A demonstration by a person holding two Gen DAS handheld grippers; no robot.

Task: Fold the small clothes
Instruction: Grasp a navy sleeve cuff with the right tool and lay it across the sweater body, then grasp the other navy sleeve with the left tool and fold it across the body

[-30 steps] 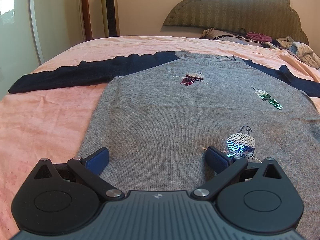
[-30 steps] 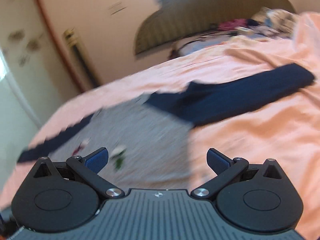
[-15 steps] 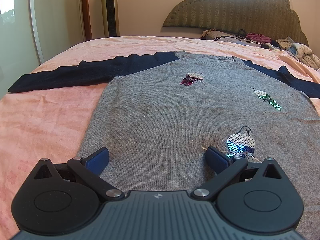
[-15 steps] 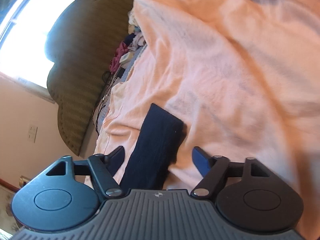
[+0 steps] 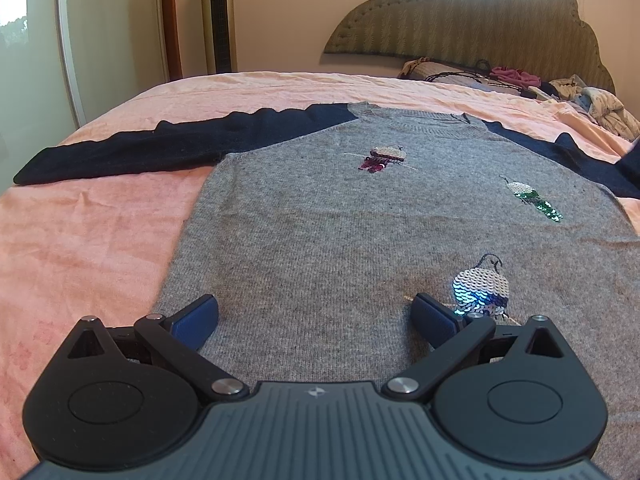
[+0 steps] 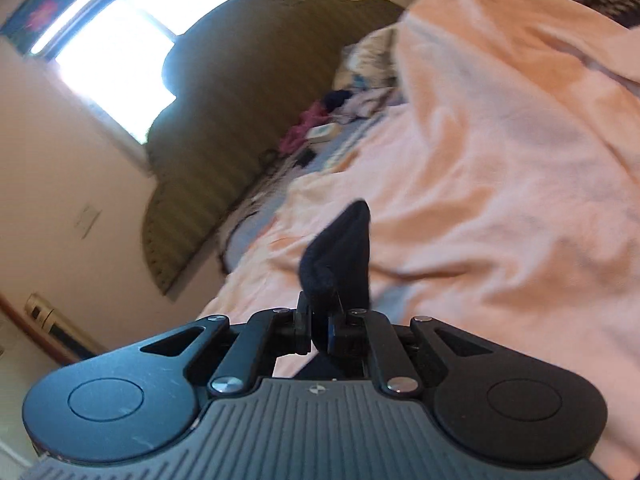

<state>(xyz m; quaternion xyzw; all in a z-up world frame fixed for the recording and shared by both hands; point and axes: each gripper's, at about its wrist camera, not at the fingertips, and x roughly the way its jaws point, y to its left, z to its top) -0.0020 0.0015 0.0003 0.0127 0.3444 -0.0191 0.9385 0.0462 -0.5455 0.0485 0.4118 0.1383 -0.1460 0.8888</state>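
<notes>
On the wrinkled peach sheet (image 5: pixel 88 240), a grey knit sweater (image 5: pixel 328 240) lies flat, front up, its navy left sleeve (image 5: pixel 160 148) stretched straight across the bed. Three sequin birds glint on the chest: maroon (image 5: pixel 380 159), green (image 5: pixel 534 200), blue-silver (image 5: pixel 480 286). The left gripper (image 5: pixel 316 314) hovers over the hem, jaws spread wide with nothing between them, blue pads over bare knit. The right gripper (image 6: pixel 319 330) has its jaws pinched on the cuff (image 6: pixel 338 254) of the other navy sleeve, which stands up in a soft fold. A scalloped, ribbed headboard (image 5: pixel 460 24) rises behind.
</notes>
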